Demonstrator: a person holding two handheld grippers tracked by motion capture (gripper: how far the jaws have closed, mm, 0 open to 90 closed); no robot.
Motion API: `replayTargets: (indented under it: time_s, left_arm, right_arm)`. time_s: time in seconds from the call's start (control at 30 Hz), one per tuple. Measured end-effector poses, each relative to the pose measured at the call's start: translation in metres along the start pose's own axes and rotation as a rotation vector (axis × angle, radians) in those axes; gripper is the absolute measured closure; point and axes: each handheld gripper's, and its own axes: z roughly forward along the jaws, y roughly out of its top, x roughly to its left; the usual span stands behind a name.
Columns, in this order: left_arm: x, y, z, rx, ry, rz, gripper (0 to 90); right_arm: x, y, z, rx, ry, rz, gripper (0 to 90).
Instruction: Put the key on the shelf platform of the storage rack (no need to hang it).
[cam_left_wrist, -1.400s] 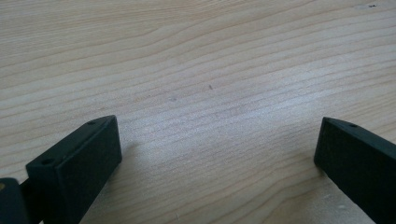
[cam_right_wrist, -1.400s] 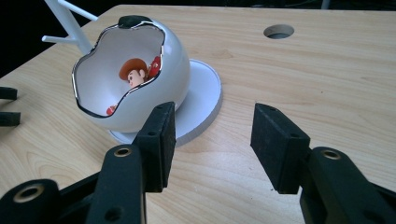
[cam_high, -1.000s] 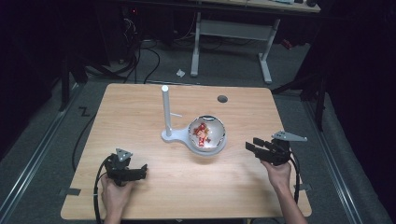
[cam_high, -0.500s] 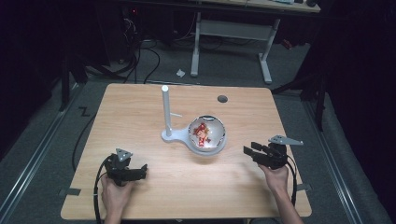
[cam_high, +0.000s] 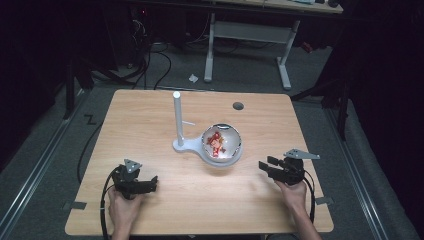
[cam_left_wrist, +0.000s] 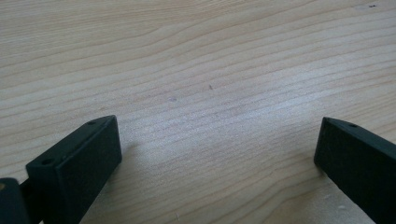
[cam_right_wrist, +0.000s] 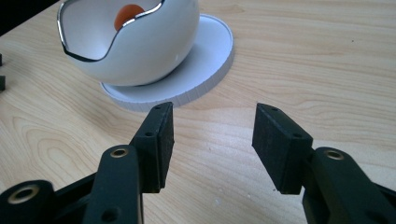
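A white bowl (cam_high: 221, 145) with a wavy chrome rim holds red and orange pieces and sits on the round white base (cam_high: 186, 146) of a stand with an upright post (cam_high: 176, 115). In the right gripper view the bowl (cam_right_wrist: 140, 46) is close ahead, with an orange piece (cam_right_wrist: 128, 14) inside it and the base disc (cam_right_wrist: 208, 60) beneath. My right gripper (cam_right_wrist: 214, 112) is open and empty, low over the wood just short of the disc; from above it (cam_high: 266, 166) lies right of the bowl. My left gripper (cam_high: 151, 183), also open and empty, rests front left on bare wood (cam_left_wrist: 217, 126).
The wooden table (cam_high: 150, 115) has a round cable hole (cam_high: 238, 106) at the back right. Cables trail from both grippers off the front edge. Behind the table are a dark floor, loose cables and the white legs of another desk (cam_high: 285, 60).
My right gripper has drawn slightly toward the front edge and a little left, staying open. The left gripper and the bowl have not moved.
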Motion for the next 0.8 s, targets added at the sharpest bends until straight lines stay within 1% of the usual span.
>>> replayTargets:
  time_s: [0.1, 0.17, 0.3, 0.43, 0.63, 0.7, 0.8]
  left_arm:
    - [0.000, 0.000, 0.000, 0.000, 0.000, 0.000, 1.0]
    - [0.000, 0.000, 0.000, 0.000, 0.000, 0.000, 0.9]
    - [0.000, 0.000, 0.000, -0.001, 0.000, -0.001, 0.9]
    - [0.000, 0.000, 0.000, 0.001, -0.001, -0.001, 1.0]
    - [0.000, 0.000, 0.000, -0.001, 0.000, -0.001, 1.0]
    - [0.000, 0.000, 0.000, -0.001, 0.000, -0.001, 0.9]
    - [0.000, 0.000, 0.000, -0.001, 0.000, -0.001, 1.0]
  right_arm:
    - [0.000, -0.003, 0.002, -0.001, -0.015, -0.005, 47.5]
    - [0.000, -0.005, 0.003, 0.012, -0.019, 0.000, 47.0]
    - [-0.001, -0.008, 0.008, 0.031, -0.043, -0.015, 46.7]
    - [-0.003, -0.012, 0.012, 0.049, -0.062, -0.017, 46.5]
    - [-0.005, -0.017, 0.015, 0.063, -0.088, -0.017, 46.0]
    - [-0.006, -0.018, 0.017, 0.072, -0.104, -0.028, 45.9]
    - [-0.006, -0.019, 0.019, 0.077, -0.115, -0.030, 45.6]
